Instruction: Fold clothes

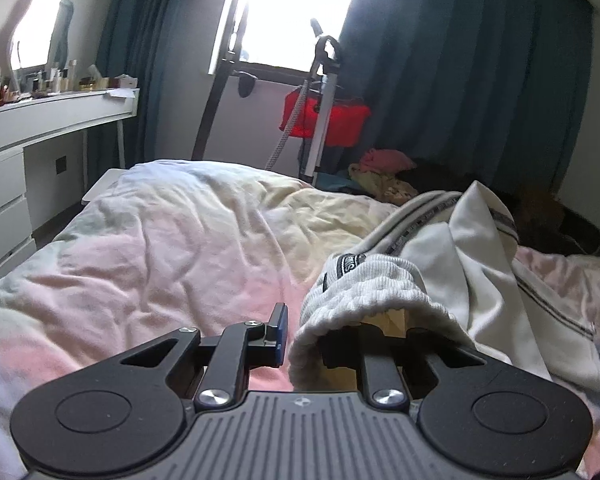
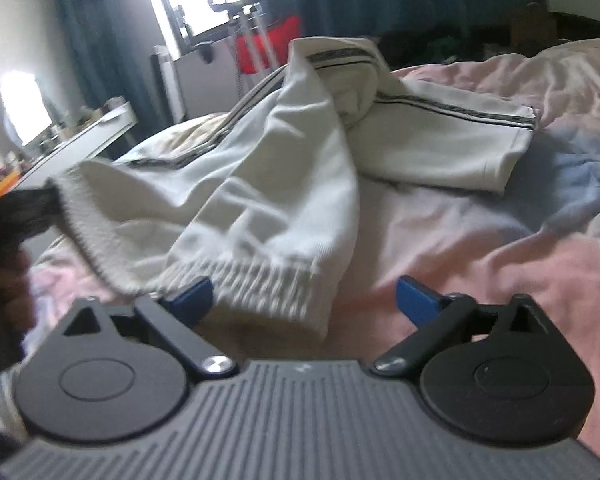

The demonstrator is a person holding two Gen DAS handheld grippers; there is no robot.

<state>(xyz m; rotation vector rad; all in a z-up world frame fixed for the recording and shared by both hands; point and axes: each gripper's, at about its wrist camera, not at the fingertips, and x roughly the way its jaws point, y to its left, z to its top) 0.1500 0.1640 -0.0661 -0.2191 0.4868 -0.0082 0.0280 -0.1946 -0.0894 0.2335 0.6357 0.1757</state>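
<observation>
While the white trousers [image 2: 268, 184] lie crumpled across the bed [image 1: 148, 248], their ribbed waistband [image 1: 364, 292] is draped over the right-hand finger of the left gripper [image 1: 340, 340], hiding that finger completely; the other finger, with its blue pad [image 1: 283, 334], stands clear beside the cloth. Whether this gripper actually pinches the waistband cannot be told from the left wrist view, since the cloth covers the gap. From the right wrist view, the same waistband runs from the dark, blurred shape at the left edge towards the right gripper [image 2: 304, 300], whose two blue fingers [image 2: 414, 296] are spread wide. A corner of the ribbed band hangs between them, just in front of the left-hand finger, with nothing clamped. The trouser legs, trimmed with a dark side stripe [image 2: 452, 110], trail away towards the far side of the bed, one leg end lying flat on the pink and blue duvet. Beyond the bed's far edge stand dark teal curtains [image 1: 460, 80], a bright window, a red bag [image 1: 332, 120], and a white dressing table [image 1: 40, 120] along the left wall
</observation>
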